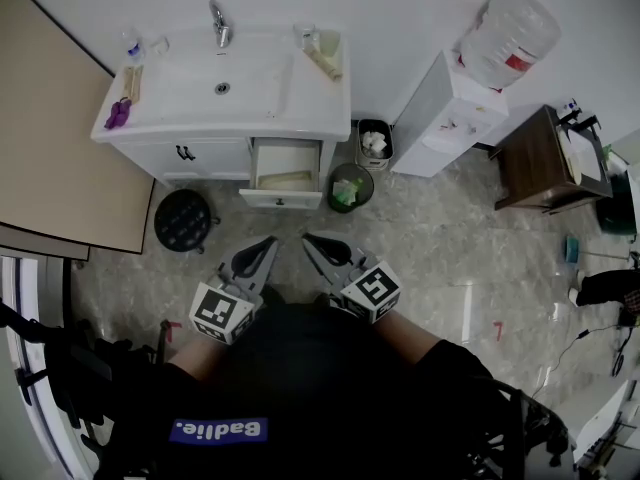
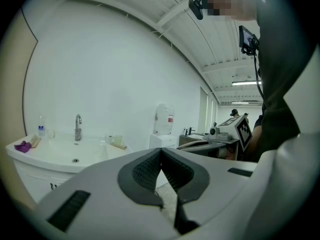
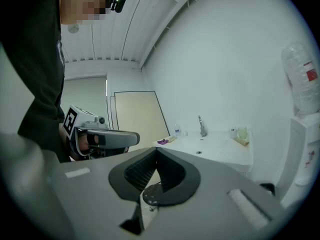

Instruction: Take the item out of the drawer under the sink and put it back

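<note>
Under the white sink (image 1: 225, 83), the right-hand drawer (image 1: 283, 196) of the white cabinet stands pulled out. A pale beige item (image 1: 288, 180) lies inside it. Both grippers hover side by side over the floor, short of the drawer and pointing at the cabinet. My left gripper (image 1: 268, 243) is shut with nothing between its jaws, as its own view (image 2: 161, 151) shows. My right gripper (image 1: 310, 240) is likewise shut and empty (image 3: 156, 150). The sink also appears in the left gripper view (image 2: 70, 156) and the right gripper view (image 3: 210, 146).
A black round stool (image 1: 185, 220) stands left of the drawer. A green bin (image 1: 349, 188) sits at the drawer's right, a small waste basket (image 1: 374, 143) behind it. A water dispenser (image 1: 450, 113) and a wooden table (image 1: 545, 158) stand further right. A beige door panel (image 1: 60, 148) is at left.
</note>
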`<state>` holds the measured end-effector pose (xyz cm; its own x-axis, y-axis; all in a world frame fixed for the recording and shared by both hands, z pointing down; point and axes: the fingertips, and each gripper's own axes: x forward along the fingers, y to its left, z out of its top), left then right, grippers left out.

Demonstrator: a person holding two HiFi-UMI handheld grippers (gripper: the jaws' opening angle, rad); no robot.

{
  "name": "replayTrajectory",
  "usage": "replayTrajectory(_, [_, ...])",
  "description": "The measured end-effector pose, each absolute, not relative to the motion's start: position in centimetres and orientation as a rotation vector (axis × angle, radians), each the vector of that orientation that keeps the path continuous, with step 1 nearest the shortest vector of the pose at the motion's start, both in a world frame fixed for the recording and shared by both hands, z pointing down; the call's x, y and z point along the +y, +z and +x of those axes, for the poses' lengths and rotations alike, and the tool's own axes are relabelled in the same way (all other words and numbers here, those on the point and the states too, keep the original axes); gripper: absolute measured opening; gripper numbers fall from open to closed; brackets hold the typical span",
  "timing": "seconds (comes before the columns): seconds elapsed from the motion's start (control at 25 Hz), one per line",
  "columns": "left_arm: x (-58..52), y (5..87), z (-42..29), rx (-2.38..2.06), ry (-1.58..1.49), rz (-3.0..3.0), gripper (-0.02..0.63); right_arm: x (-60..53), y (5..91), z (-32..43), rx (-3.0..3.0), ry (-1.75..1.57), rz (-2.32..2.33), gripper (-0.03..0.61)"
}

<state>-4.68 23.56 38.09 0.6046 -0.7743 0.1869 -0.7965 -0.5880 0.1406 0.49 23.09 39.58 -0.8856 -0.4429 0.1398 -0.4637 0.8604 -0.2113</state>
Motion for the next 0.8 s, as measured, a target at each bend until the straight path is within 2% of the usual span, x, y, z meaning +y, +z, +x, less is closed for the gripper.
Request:
replayTrajectory(0.24, [18.0,39.0,-7.1,-1.317,0.138,2.627,0.008,18.0,40.2,-1.5,-2.922,0.324,0.723,0.002])
replayTrajectory(0.8, [4.8,39.3,-12.4,-1.018,0.205,2.752,0.008,5.5,40.8,-8.1,-2.832,0.391,0.939,0.002])
